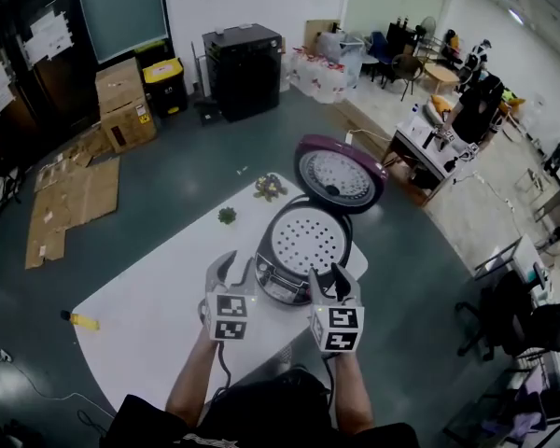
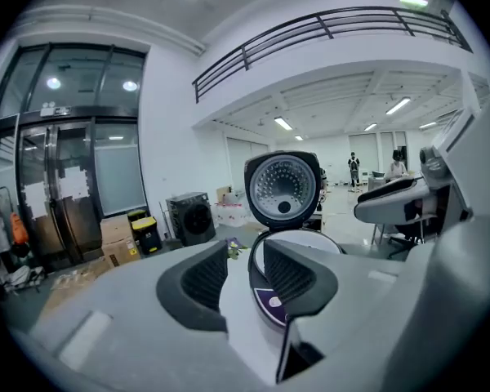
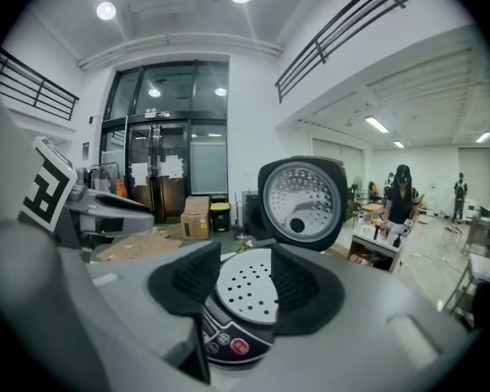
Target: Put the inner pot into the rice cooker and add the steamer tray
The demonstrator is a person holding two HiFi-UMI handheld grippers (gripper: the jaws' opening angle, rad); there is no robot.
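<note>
Already the steamer tray (image 1: pixel 306 241) sits in the open rice cooker (image 1: pixel 278 286). My left gripper (image 1: pixel 237 267) has its jaws half parted, my right gripper (image 1: pixel 330 278) wide, both empty; if I drift forward, I could knock the tray askew.

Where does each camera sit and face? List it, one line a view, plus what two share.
Head view: on the person's head, looking steeply down at the table and open rice cooker; both forearms, left gripper and right gripper show.
Left gripper view: on the left gripper, looking along its parted, empty jaws at the rice cooker.
Right gripper view: on the right gripper, likewise, over the steamer tray.
Both gripper views share the raised lid.
</note>
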